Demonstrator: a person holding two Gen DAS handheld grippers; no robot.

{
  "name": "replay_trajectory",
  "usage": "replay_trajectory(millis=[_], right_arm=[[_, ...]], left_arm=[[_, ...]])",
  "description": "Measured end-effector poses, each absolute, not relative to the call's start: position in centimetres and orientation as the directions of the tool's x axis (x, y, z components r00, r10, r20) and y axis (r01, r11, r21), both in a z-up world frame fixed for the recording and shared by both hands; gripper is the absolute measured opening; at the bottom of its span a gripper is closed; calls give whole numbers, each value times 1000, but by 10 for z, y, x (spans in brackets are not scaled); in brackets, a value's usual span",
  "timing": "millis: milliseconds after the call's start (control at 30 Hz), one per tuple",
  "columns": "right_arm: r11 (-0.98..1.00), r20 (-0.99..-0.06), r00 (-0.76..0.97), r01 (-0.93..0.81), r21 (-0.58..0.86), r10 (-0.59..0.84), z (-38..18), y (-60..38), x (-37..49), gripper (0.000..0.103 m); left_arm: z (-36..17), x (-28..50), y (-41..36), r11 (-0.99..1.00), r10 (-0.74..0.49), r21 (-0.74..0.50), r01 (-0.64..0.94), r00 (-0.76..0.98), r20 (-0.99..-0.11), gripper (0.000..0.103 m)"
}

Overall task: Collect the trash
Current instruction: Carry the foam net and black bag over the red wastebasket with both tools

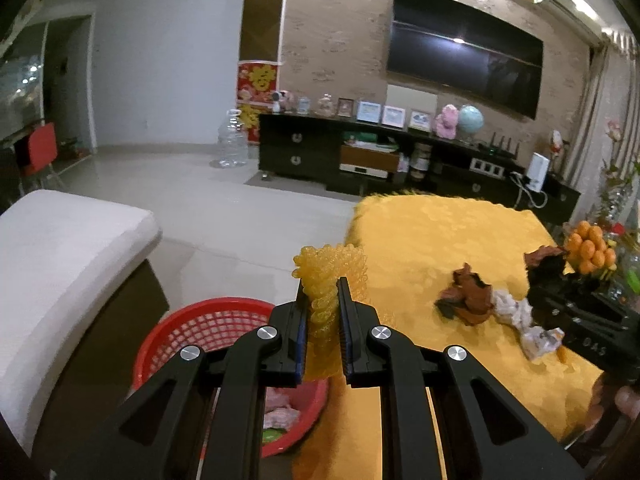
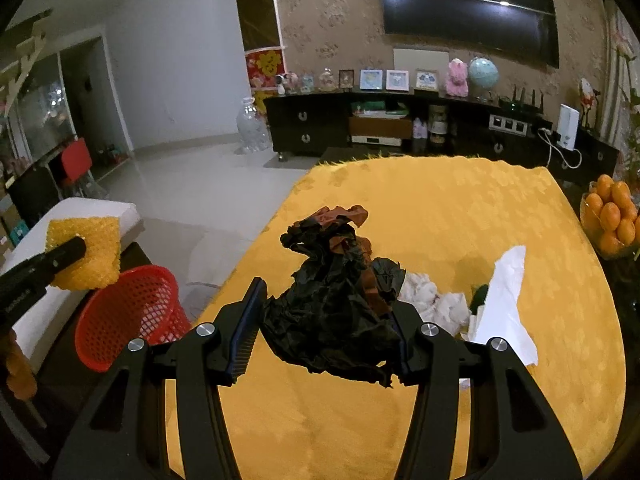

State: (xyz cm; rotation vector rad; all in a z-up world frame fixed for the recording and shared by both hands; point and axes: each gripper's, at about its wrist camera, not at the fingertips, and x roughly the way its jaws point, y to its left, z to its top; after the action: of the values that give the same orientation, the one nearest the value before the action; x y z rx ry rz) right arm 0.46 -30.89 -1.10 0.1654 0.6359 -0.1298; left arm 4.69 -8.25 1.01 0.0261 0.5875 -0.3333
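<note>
My left gripper (image 1: 323, 292) is shut on a yellow foam fruit net (image 1: 326, 280) and holds it at the table's left edge, above and beside the red mesh basket (image 1: 208, 320). The right wrist view shows the net (image 2: 86, 258) over the basket (image 2: 124, 316). My right gripper (image 2: 326, 312) is shut on a crumpled black and brown wrapper (image 2: 332, 300), held just above the yellow tablecloth (image 2: 440, 208). Crumpled white tissue (image 2: 436, 300) and a white paper sheet (image 2: 504, 292) lie behind it. In the left wrist view a brown wrapper (image 1: 468, 294) and tissue (image 1: 516, 312) lie on the cloth.
The basket holds some pink and green scraps (image 1: 280, 412). A white cushioned seat (image 1: 60, 264) stands left of the basket. A bowl of oranges (image 2: 612, 216) sits at the table's right edge. A dark TV cabinet (image 2: 400, 128) stands along the far wall.
</note>
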Motion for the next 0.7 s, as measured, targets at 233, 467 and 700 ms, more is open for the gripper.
replay_trajectory(millis=[233, 467, 700], right_arm=[[983, -594, 804, 127, 134, -23, -3, -292, 17, 52], [988, -593, 805, 70, 135, 24, 6, -270, 32, 52], [990, -581, 808, -20, 142, 100, 19, -241, 55, 52]], left_arm=[[9, 54, -61, 969, -235, -67, 240, 794, -560, 12], [9, 59, -39, 981, -188, -71, 180, 805, -563, 12], [5, 68, -16, 991, -135, -74, 113, 804, -579, 12]])
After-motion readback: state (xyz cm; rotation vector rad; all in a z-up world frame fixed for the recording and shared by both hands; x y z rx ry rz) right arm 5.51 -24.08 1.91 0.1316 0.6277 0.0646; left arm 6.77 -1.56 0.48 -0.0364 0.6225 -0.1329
